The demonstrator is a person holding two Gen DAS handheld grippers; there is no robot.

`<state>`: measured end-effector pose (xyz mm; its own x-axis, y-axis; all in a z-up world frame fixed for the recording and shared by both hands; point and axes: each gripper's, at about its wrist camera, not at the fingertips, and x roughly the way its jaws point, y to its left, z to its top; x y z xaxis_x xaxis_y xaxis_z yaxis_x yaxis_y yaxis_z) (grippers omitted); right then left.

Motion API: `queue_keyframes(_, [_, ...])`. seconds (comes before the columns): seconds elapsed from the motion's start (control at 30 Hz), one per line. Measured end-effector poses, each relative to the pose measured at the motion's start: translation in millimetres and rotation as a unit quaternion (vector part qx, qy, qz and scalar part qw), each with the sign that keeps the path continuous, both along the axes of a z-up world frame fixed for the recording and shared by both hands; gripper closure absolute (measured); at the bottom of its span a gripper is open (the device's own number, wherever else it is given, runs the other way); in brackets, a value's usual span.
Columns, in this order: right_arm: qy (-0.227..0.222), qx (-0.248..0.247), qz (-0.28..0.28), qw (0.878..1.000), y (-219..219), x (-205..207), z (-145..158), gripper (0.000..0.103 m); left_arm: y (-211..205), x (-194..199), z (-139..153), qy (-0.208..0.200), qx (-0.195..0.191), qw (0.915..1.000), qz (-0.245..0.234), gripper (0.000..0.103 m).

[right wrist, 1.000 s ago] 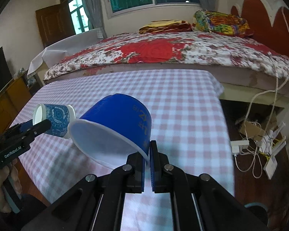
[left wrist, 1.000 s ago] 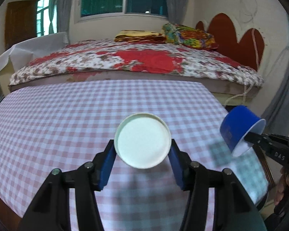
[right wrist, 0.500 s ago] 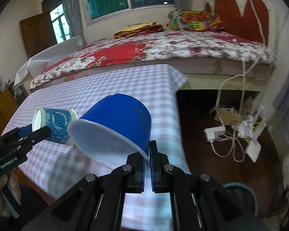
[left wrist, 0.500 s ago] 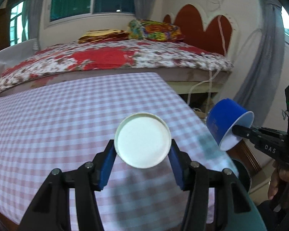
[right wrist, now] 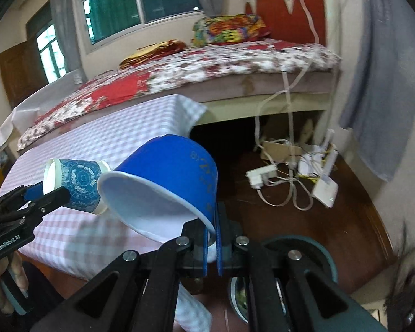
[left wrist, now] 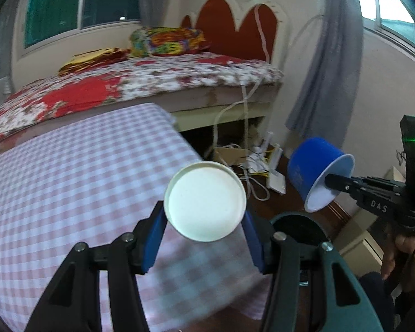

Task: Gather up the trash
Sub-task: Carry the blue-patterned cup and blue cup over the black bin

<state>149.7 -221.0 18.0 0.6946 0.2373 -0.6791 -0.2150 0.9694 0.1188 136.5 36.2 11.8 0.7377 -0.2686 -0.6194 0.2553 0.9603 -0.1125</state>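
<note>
1. Your left gripper (left wrist: 204, 238) has its blue pads pressed against both sides of a patterned paper cup (left wrist: 205, 200). The cup lies on its side with its white base facing the left wrist camera. In the right wrist view the same cup (right wrist: 77, 184) shows a blue ornamental print and sits in the left gripper (right wrist: 45, 193) above the near edge of the table.

2. Your right gripper (right wrist: 212, 239) has its fingers nearly together, pinching the rim of a plain blue paper cup (right wrist: 163, 191). That cup is tilted, its white inside opening down and to the left. In the left wrist view the blue cup (left wrist: 316, 171) hangs off the right gripper (left wrist: 332, 179), past the table's corner and over the floor.

3. Just below both grippers stands a dark green trash bin (left wrist: 296, 228); its round opening shows between the left gripper's fingers and the blue cup. In the right wrist view the bin's rim (right wrist: 322, 251) lies right behind your right gripper's arms, and something lies inside it, too hidden to name.

4. The table, covered in a pink checked tablecloth (left wrist: 69, 171), runs away to the left.

5. On the dark wooden floor (right wrist: 332, 221) near the table's corner lie a white power strip (right wrist: 260, 175) and tangled cables (right wrist: 287, 188).

6. Farther off stands a bed with a red floral cover (right wrist: 179, 74), a bright pillow (right wrist: 229, 29) and a red headboard (right wrist: 287, 13); a grey curtain (left wrist: 329, 63) hangs at right.
</note>
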Motion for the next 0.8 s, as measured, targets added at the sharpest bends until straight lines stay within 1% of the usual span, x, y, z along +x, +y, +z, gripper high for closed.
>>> queue_keyframes(0.2, [0.005,-0.009,-0.043,0.999,-44.3,-17.9,-3.2,0.098,-44.5,-6.6,1.4,0.000,0.000,0.9983,-0.058,0.048])
queue_keyframes(0.43, [0.019,-0.020,-0.098,0.995,-89.9,-40.8,-14.8,0.098,-93.8,-15.8,-5.2,0.009,0.004,0.9919,-0.127,0.048])
queue_keyframes(0.57, [0.041,-0.026,-0.124,0.991,-112.5,-49.1,-33.7,0.098,-121.3,-20.1,-19.4,0.024,0.008,0.9869,-0.160,0.048])
queue_keyframes(0.8, [0.074,-0.039,-0.153,0.985,-142.7,-58.2,-73.1,0.098,-152.6,-16.6,-50.4,0.063,0.014,0.9802,-0.187,0.048])
